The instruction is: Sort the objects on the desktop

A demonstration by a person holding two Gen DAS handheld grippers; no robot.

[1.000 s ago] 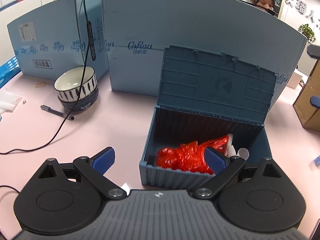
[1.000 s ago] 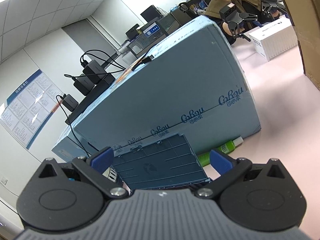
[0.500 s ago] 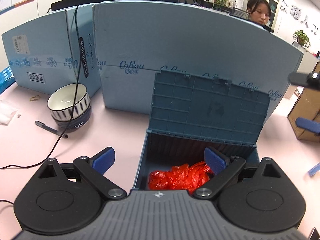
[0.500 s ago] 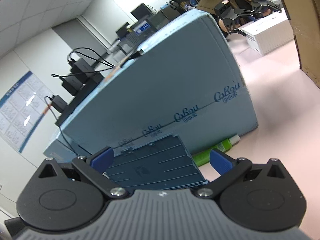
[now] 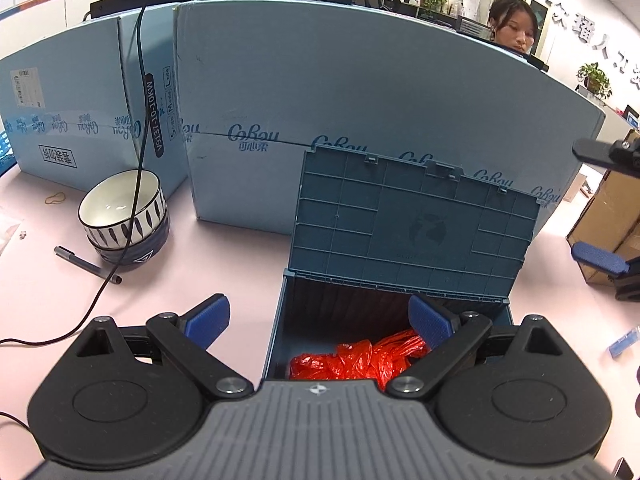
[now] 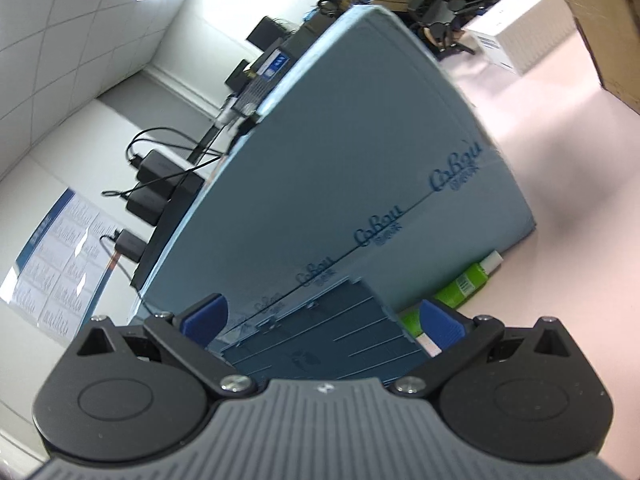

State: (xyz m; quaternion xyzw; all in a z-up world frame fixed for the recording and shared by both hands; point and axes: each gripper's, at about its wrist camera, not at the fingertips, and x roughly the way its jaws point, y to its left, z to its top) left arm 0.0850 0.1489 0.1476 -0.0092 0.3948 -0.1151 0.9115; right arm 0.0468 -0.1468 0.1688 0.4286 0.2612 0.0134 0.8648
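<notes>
Pink desktop point(image 5: 224, 264) runs back to a wall of pale blue printed cartons point(image 5: 360, 92), with office desks beyond. At far left, a tan rubber band point(image 5: 56, 199) and a grey pen point(image 5: 86, 265) lie loose on the surface, just beside a white striped ceramic bowl stacked on a dark one point(image 5: 126, 216); these appear unsorted. Toward the middle, the left gripper point(image 5: 320, 322) hangs with its blue pads spread wide and nothing between them, over the near edge of the blue-grey plastic storage box point(image 5: 276, 332). Its ribbed lid point(image 5: 412, 224) stands open against the cartons, and a crumpled red plastic bag point(image 5: 360, 360) already lies inside. At right, the right gripper point(image 6: 322, 322) is likewise spread and empty, tilted upward. A green tube with a white cap point(image 6: 468, 280) rests against the carton behind the lid, apparently waiting. Sorting looks partway through, several items left.
</notes>
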